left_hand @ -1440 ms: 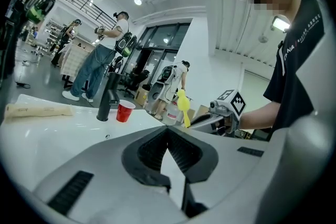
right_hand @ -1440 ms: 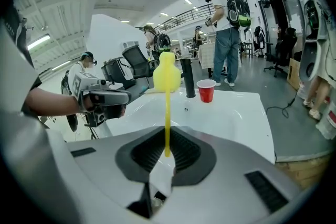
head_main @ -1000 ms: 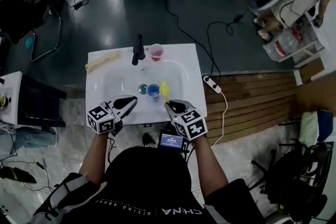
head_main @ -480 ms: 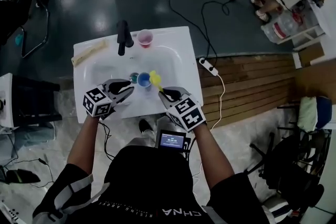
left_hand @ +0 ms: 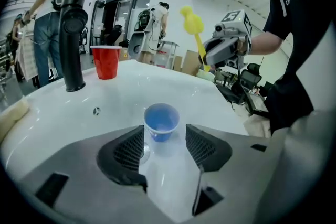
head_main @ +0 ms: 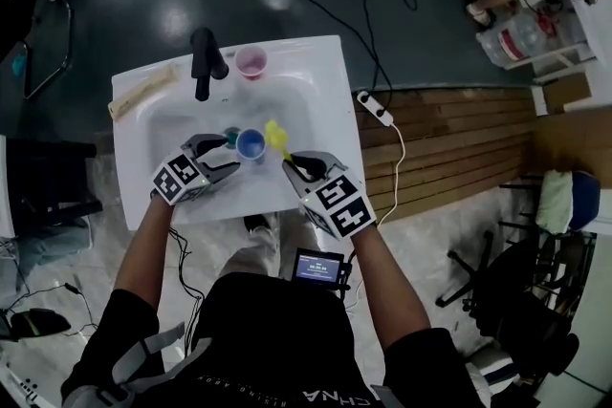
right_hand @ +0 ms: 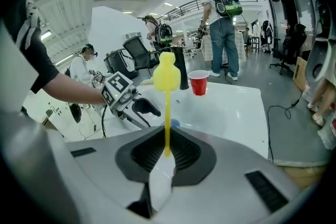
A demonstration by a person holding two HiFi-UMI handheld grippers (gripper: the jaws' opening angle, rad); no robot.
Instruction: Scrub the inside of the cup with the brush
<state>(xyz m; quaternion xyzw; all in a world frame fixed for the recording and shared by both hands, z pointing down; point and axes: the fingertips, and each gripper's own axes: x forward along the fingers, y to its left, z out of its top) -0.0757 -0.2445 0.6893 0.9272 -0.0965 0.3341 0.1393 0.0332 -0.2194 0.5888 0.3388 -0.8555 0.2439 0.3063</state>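
a: where's the blue cup (head_main: 250, 144) against the left gripper (head_main: 232, 159)?
b: it stands upright in the bowl of the white sink (head_main: 330, 100), right at the tips of the two fingers. the jaws are opening. one ribbed pad sits on each side of the cup's lower wall, and a sliver of white basin shows on both sides, so neither pad presses it.
a: and the right gripper (head_main: 292, 166)?
b: it's clamped on the thin yellow stem of the brush (head_main: 276, 137). the stem stands up out of the closed pads and ends in a rounded, knobbly yellow head. the head is held just right of the cup's rim, higher than it and outside the cup.
a: what's the cup like?
b: small, round, tapering toward the base, smooth and blue, with its mouth upward. the drain (head_main: 232, 137) sits just left of it.
a: the rest of the sink?
b: glossy white, with rounded corners and a shallow bowl. a matte black faucet (head_main: 202, 62) rises at the far rim. a red cup (head_main: 251, 60) of the same tapered shape stands on that rim just right of the faucet.
a: the pads themselves?
b: dark, with a fine grid texture, set in grey shells.
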